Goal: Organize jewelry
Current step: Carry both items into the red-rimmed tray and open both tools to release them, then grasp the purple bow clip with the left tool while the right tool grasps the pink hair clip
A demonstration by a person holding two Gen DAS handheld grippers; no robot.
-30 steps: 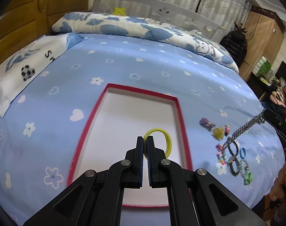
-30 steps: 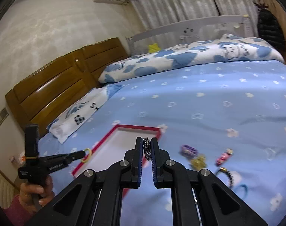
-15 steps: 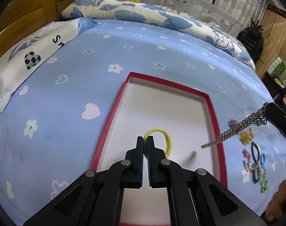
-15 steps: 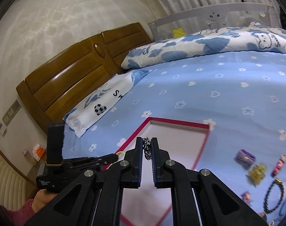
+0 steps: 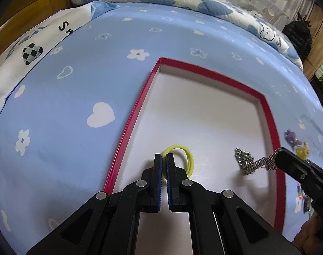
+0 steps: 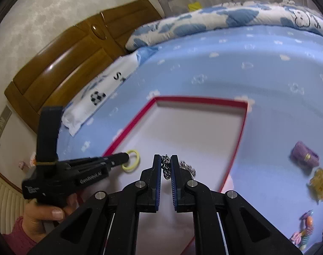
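A red-rimmed white tray (image 5: 129, 127) (image 6: 242, 127) lies on the blue bedspread. My left gripper (image 5: 164, 158) (image 6: 127, 158) is shut on a yellow hair tie (image 5: 189, 159) (image 6: 132, 163), which hangs low over the tray's near left part. My right gripper (image 6: 166, 159) (image 5: 277, 158) is shut on a silver chain (image 6: 166, 167) (image 5: 244, 161). The chain's free end is heaped on the tray floor near the right rim.
Loose pieces lie on the bedspread right of the tray: a purple clip (image 6: 304, 154) (image 5: 292, 137), a yellow claw clip (image 6: 320, 180) and a beaded bracelet (image 6: 303, 231). Pillows (image 5: 29, 48) and a wooden headboard (image 6: 61, 63) lie beyond. A hand (image 6: 44, 212) holds the left gripper.
Both grippers have come down over the tray. The chain, hanging free to the right a second ago, now has its lower end piled on the tray floor. The hair tie sits lower.
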